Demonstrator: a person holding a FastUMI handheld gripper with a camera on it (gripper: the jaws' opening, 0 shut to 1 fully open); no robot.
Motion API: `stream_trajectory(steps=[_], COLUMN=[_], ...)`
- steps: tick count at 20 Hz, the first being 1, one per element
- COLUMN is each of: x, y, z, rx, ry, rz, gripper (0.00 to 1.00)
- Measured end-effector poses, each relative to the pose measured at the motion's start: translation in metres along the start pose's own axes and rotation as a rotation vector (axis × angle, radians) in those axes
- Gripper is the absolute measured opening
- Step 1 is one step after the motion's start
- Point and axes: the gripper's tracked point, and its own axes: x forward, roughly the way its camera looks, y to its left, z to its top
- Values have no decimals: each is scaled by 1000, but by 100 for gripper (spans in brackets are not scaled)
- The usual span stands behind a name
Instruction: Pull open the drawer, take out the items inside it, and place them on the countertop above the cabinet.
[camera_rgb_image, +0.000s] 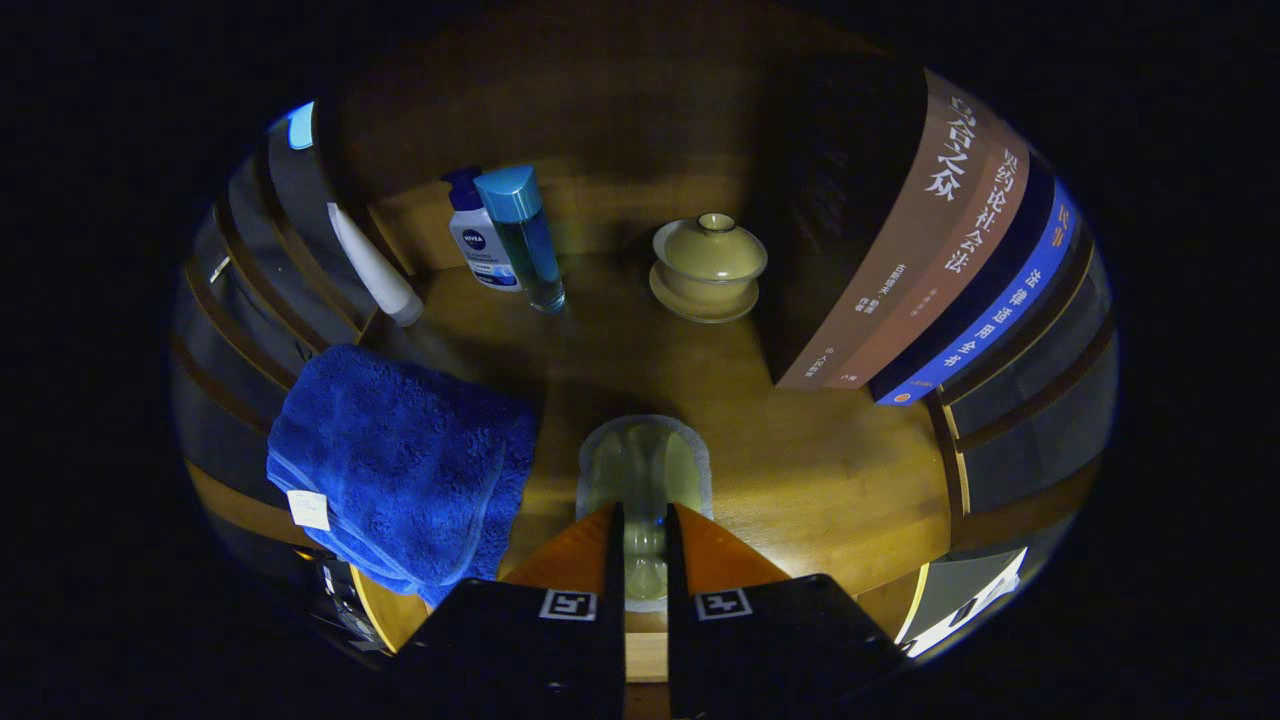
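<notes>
Below, the claw (645, 535) has its two fingers drawn close, pressing either side of a clear glass cup (643, 470) that stands on the wooden counter (820, 470). Just left of the fingers lies a folded blue towel (400, 465). Beyond them, a lidded tea bowl on a saucer (708, 265) sits near a blue-capped clear bottle (524, 235), a white lotion bottle (474, 235) and a white tube (375, 265). Books (920, 270) stand at the right.
</notes>
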Motion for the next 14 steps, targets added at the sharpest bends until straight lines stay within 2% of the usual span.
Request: stream_trajectory(steps=[1,2,8,14], x=[0,1,-8,-21], y=[2,3,7,9], z=[-1,1,-4,-7], rx=[-8,-11,-18,10], ry=[-5,-14,-46,-99], rz=[10,12,1,17], gripper=[27,28,98,98])
